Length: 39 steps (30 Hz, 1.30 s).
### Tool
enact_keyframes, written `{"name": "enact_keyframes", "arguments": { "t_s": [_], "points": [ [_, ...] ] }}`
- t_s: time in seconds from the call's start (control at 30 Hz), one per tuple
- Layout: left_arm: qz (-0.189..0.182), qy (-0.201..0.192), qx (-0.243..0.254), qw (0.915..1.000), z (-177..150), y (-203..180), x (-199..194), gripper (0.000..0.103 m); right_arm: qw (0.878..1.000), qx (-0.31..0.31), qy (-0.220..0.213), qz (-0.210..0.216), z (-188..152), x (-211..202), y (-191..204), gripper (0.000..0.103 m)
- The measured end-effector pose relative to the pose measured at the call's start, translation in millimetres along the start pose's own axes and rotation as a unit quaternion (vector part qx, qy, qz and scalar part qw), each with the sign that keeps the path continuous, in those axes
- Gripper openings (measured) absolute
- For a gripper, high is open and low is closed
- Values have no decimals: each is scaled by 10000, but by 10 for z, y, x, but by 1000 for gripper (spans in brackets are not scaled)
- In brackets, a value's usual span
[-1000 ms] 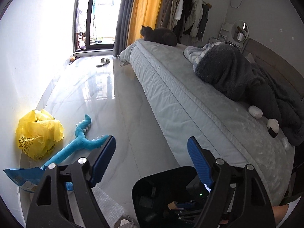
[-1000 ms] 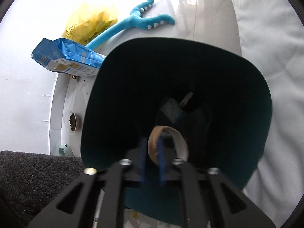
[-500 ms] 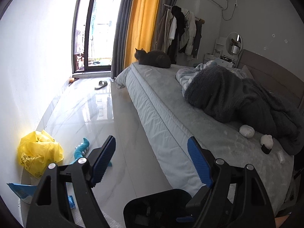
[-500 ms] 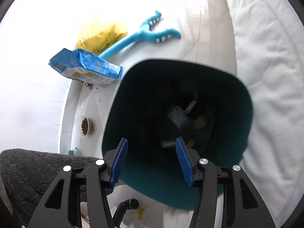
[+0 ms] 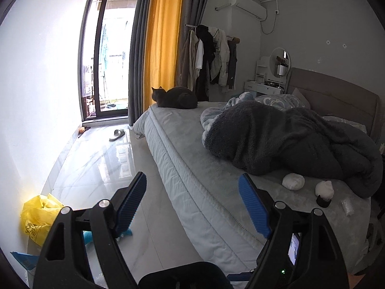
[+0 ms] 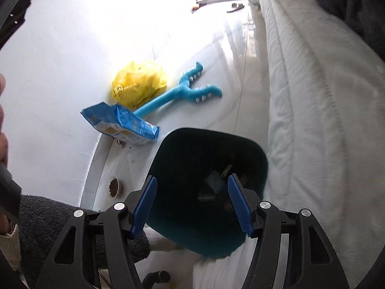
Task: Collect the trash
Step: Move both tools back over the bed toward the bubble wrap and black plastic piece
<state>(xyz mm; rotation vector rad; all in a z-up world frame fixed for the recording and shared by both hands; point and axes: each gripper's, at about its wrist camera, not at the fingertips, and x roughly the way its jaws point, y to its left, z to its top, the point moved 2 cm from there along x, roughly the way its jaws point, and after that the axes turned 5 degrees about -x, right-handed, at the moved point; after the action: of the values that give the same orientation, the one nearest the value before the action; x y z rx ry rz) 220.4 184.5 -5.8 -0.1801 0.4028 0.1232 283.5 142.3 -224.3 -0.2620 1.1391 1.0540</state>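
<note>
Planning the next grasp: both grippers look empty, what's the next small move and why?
Probably swing the left gripper, open and empty, right toward the white wads on the bed. The right gripper, jaws just opening, hangs empty over the bin.

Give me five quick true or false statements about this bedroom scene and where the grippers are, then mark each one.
1. The right gripper holds a roll of tape. False: it is open, nothing between the pads, its jaws having just been opening.
2. A cat lies on the bed. True.
3. The bin is empty. False: several pieces lie at its bottom.
4. The yellow bag sits on the floor beside the blue toy. True.
5. The left gripper is shut. False: it is open.
</note>
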Motion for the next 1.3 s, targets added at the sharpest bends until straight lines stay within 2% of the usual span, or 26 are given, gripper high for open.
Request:
{"name": "enact_keyframes", "arguments": {
  "t_s": [0.33,0.57,0.93,1.1,1.3],
  "points": [
    [-108,24,-73,9999,27,-367,155,84,9974,-133,-618,-351,-111,-567,-260,64],
    [-289,147,-99,9994,-6,-655,283,92,9917,-55,-957,-858,-265,-923,-594,65],
    [-483,273,43,9984,-113,-1150,466,95,9737,323,-1433,-1742,-613,-1508,-1233,67],
    [-595,358,37,9976,-172,-1365,563,95,9632,370,-1462,-2224,-812,-1699,-1477,67],
    [-696,406,87,9967,-240,-1612,663,96,9539,548,-1539,-2517,-1025,-1883,-1697,67]
  ]
}}
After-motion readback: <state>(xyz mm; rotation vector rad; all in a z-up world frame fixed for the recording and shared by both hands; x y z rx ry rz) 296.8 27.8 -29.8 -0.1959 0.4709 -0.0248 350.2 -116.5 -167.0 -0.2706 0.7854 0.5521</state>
